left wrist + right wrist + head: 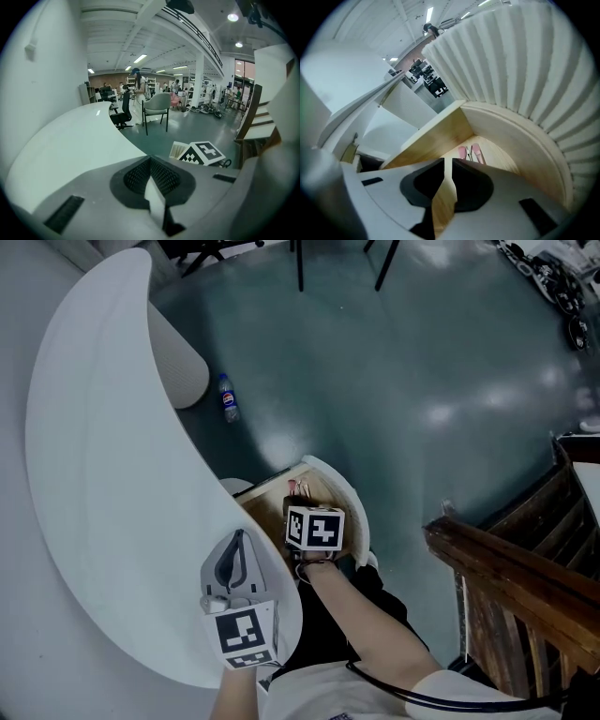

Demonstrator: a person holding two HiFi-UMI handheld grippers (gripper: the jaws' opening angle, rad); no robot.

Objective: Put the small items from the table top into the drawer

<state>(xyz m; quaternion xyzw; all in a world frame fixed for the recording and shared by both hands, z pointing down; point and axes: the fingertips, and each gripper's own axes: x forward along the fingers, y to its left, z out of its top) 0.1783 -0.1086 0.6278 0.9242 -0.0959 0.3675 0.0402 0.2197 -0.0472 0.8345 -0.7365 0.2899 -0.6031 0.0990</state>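
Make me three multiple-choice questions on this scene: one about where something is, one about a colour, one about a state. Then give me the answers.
1. The drawer is: A open; B shut; C nowhere in view.
2. The bottle lies: A in the drawer; B on the floor; C nowhere in view.
3. The handles of the tool in the drawer are: A green; B pink; C black.

Answers:
1. A, its wooden inside shows from above.
2. B, the head view shows it on the dark floor.
3. B, the right gripper view shows two pink handles.

Open drawer (265,510) tucked under table top (103,521) edge, wooden railing (506,563) flanking right
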